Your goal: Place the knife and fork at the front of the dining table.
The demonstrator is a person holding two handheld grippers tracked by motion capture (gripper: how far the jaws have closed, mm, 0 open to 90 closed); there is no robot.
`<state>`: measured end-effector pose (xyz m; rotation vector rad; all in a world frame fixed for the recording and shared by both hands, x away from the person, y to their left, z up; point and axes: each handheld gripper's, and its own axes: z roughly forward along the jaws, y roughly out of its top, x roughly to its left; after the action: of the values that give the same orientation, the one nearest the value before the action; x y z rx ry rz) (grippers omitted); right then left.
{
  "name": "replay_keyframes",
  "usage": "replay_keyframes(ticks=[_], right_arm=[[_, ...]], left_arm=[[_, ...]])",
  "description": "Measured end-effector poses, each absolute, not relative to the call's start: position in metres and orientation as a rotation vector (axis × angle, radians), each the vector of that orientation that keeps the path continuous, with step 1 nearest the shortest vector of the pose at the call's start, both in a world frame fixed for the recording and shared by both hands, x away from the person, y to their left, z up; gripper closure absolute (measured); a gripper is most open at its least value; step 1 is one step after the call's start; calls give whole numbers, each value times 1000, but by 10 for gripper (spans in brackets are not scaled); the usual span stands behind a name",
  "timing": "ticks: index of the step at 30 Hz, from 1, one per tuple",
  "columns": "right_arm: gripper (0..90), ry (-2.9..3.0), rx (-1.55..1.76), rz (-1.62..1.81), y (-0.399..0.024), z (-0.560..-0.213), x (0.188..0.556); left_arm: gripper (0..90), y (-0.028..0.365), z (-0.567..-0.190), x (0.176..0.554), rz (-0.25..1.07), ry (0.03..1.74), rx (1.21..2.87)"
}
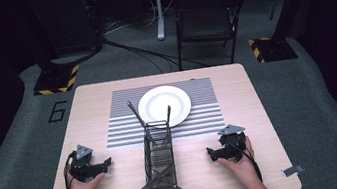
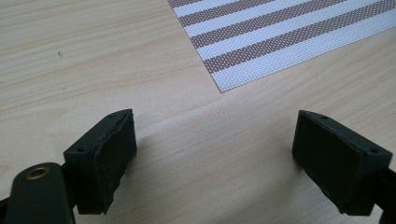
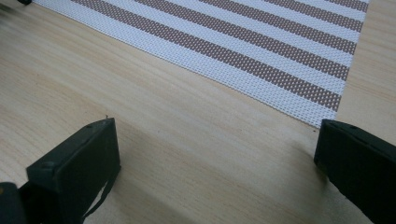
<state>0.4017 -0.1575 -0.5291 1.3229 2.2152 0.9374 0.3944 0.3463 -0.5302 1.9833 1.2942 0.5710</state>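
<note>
wire caddy [image 1: 159, 164] runs lengthwise away, between open claws.

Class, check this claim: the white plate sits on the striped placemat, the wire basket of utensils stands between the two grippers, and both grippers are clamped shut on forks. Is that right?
Not quite. The left gripper and right gripper hold nothing: each gripper view shows its jaws wide apart over bare table. The high view confirms the plate, placemat and basket.
</note>
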Motion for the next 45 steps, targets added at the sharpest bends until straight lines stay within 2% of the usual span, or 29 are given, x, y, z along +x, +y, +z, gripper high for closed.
replay_keyframes(ticks=[27,28,29,30,34,39,40,45], right_arm=[[3,2213,1322,937,-158,-529,402],[16,2217,1317,935,-159,-529,401],[71,2206,1318,945,-160,-528,401],[71,2206,1318,945,-160,-528,401],[276,2218,1297,954,-160,-523,399],[428,2274,1271,966,-152,-518,397],[451,2287,1253,982,-152,-517,397],[457,2285,1205,977,-147,-511,392]], left_arm=[[143,347,-529,395,563,1305,1987],[143,347,-529,395,563,1305,1988],[143,347,-529,395,563,1305,1987],[143,347,-529,395,563,1305,1987],[143,347,-529,395,563,1305,1987],[143,347,-529,395,562,1305,1988],[143,347,-529,395,563,1305,1988],[143,347,-529,395,563,1305,1988]])
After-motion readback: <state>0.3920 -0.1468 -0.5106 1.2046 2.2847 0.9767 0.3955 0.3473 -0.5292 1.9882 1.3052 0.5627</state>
